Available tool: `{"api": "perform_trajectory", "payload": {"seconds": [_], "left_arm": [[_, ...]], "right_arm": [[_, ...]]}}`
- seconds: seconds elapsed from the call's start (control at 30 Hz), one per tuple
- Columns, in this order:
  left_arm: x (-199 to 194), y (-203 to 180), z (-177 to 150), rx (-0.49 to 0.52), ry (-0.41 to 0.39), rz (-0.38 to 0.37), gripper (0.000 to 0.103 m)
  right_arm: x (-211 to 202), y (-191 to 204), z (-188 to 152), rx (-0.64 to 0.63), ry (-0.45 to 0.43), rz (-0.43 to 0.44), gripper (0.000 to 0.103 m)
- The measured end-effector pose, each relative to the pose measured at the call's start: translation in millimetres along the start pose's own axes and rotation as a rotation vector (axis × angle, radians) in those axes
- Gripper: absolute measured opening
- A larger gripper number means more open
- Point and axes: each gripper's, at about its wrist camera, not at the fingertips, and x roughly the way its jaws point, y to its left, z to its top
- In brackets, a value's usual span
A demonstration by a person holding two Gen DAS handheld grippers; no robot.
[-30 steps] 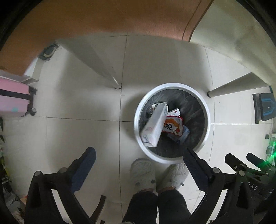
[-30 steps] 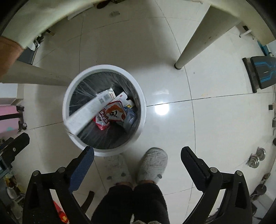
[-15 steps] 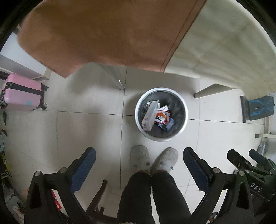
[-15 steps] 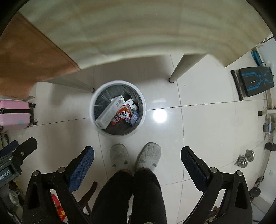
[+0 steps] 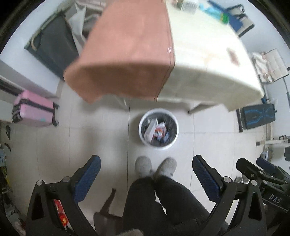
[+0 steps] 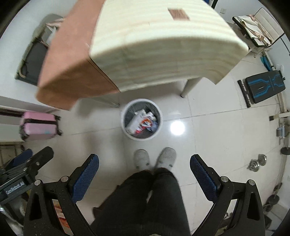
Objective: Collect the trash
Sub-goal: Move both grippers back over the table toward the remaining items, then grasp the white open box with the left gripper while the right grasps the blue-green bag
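Note:
A round white bin point(image 5: 143, 135) point(image 6: 124, 127) with a dark liner stands on the floor just in front of the table. Inside it lie a white carton point(image 5: 150, 129) point(image 6: 135, 120) and red-and-white snack wrappers point(image 5: 159, 131) point(image 6: 145, 122). Both views look down from high above. My left gripper point(image 5: 145, 168) hangs open and empty far above the floor. The right gripper point(image 6: 144, 166) is open and empty too, at about the same height. A small brown item point(image 5: 232, 55) point(image 6: 178, 14) rests on the tabletop. Bottles and blue packaging point(image 5: 213, 11) sit at the table's far end, blurred.
The person's grey slippers point(image 5: 155, 166) point(image 6: 155, 158) and dark trousers stand just short of the bin. The table carries a cream cloth point(image 5: 208, 59) and an orange-brown cloth point(image 5: 126, 49). A pink suitcase point(image 5: 33, 110) stands at the left, a black-and-blue bench point(image 6: 262, 87) at the right.
Both grippers have risen steeply away from the bin, which now looks small and far below. The tabletop has come into view. Both stayed open and empty.

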Motion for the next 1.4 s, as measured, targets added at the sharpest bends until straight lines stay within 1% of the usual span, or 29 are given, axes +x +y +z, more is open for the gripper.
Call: {"api": "perform_trajectory", "payload": {"seconds": [0.07, 0.17, 0.27, 0.3, 0.4, 0.43, 0.47, 0.57, 0.6, 0.63, 0.67, 0.73, 0.8, 0.87, 0.9, 0.97, 1.0, 1.07, 1.1, 1.13, 1.23, 1.3, 1.4], "left_arm": [[-22, -2, 20, -0.004, -0.061, 0.005, 0.103], [-42, -6, 50, -0.01, -0.134, 0.039, 0.103], [-59, -13, 92, -0.021, -0.198, 0.076, 0.103], [-63, -16, 101, -0.025, -0.208, 0.082, 0.103], [-68, -33, 152, -0.034, -0.238, 0.104, 0.103], [-70, -38, 167, -0.035, -0.245, 0.104, 0.103], [-69, -45, 183, -0.036, -0.249, 0.106, 0.103], [-61, -73, 242, -0.047, -0.248, 0.107, 0.103], [-57, -86, 269, -0.054, -0.248, 0.117, 0.103], [-52, -96, 290, -0.061, -0.241, 0.125, 0.103], [-43, -109, 316, -0.07, -0.229, 0.129, 0.103], [-30, -124, 351, -0.084, -0.206, 0.144, 0.103], [-10, -140, 394, -0.101, -0.172, 0.163, 0.103], [9, -152, 427, -0.122, -0.146, 0.188, 0.103], [14, -156, 439, -0.129, -0.139, 0.194, 0.103], [32, -167, 469, -0.148, -0.12, 0.22, 0.103], [38, -171, 478, -0.151, -0.114, 0.231, 0.103], [51, -178, 498, -0.158, -0.099, 0.256, 0.103], [58, -181, 507, -0.162, -0.09, 0.264, 0.103], [63, -184, 514, -0.166, -0.083, 0.269, 0.103], [77, -189, 530, -0.168, -0.065, 0.288, 0.103], [83, -193, 540, -0.164, -0.06, 0.301, 0.103], [88, -195, 549, -0.165, -0.048, 0.313, 0.103]], "right_arm": [[-24, 2, 16, 0.01, -0.036, 0.027, 0.101], [-53, 2, 47, 0.025, -0.085, 0.061, 0.102], [-78, 2, 88, 0.007, -0.136, 0.064, 0.101], [-85, 0, 105, -0.004, -0.15, 0.059, 0.101], [-95, -12, 158, -0.029, -0.173, 0.036, 0.102], [-98, -18, 184, -0.049, -0.182, 0.023, 0.102], [-100, -23, 202, -0.063, -0.187, 0.009, 0.101], [-99, -42, 279, -0.11, -0.197, -0.043, 0.101], [-95, -50, 312, -0.129, -0.194, -0.063, 0.101], [-90, -56, 336, -0.14, -0.189, -0.08, 0.101], [-83, -63, 370, -0.156, -0.176, -0.101, 0.101], [-72, -70, 426, -0.188, -0.155, -0.133, 0.101], [-56, -79, 483, -0.24, -0.128, -0.177, 0.101], [-37, -84, 539, -0.293, -0.101, -0.206, 0.101], [-28, -83, 564, -0.321, -0.085, -0.22, 0.101], [-5, -84, 615, -0.385, -0.037, -0.247, 0.101], [11, -84, 642, -0.42, -0.007, -0.269, 0.101], [37, -80, 679, -0.473, 0.039, -0.29, 0.101], [48, -78, 690, -0.492, 0.059, -0.299, 0.101], [63, -75, 708, -0.527, 0.087, -0.306, 0.101], [97, -66, 739, -0.62, 0.162, -0.304, 0.101], [116, -61, 748, -0.669, 0.204, -0.299, 0.101], [151, -55, 759, -0.746, 0.298, -0.294, 0.101]]}}
